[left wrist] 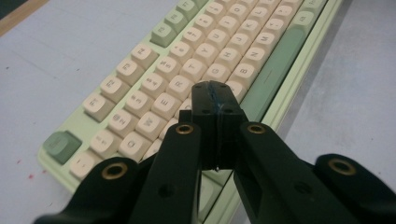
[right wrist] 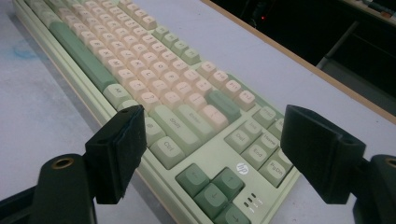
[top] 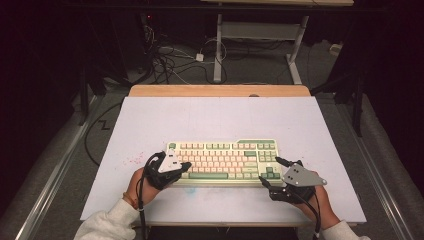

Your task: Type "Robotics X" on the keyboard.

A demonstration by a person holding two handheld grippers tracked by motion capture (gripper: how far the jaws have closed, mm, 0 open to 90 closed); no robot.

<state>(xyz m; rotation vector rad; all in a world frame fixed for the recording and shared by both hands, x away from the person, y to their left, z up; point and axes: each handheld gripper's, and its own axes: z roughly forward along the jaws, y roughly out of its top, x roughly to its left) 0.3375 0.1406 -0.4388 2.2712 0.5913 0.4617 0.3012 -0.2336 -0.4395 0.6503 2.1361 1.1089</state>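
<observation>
A pale green keyboard [top: 225, 159] with cream and dark green keys lies across the middle of the white table top [top: 215, 117]. My left gripper [top: 186, 166] is over the keyboard's left end. In the left gripper view its jaws are pressed together with nothing between them, the tips [left wrist: 215, 95] over the letter keys of the keyboard [left wrist: 154, 88]; I cannot tell whether they touch a key. My right gripper [top: 269, 170] stands open at the keyboard's right front corner. In the right gripper view its jaws [right wrist: 219, 140] straddle the arrow keys and the keyboard's [right wrist: 140, 70] front edge.
A wooden table edge [top: 220, 90] runs along the far side of the white top. Beyond it, cables [top: 170, 60] lie on the floor by the legs of another desk [top: 218, 50]. Small red specks [top: 134, 161] and a faint blue smear [top: 192, 189] mark the white surface.
</observation>
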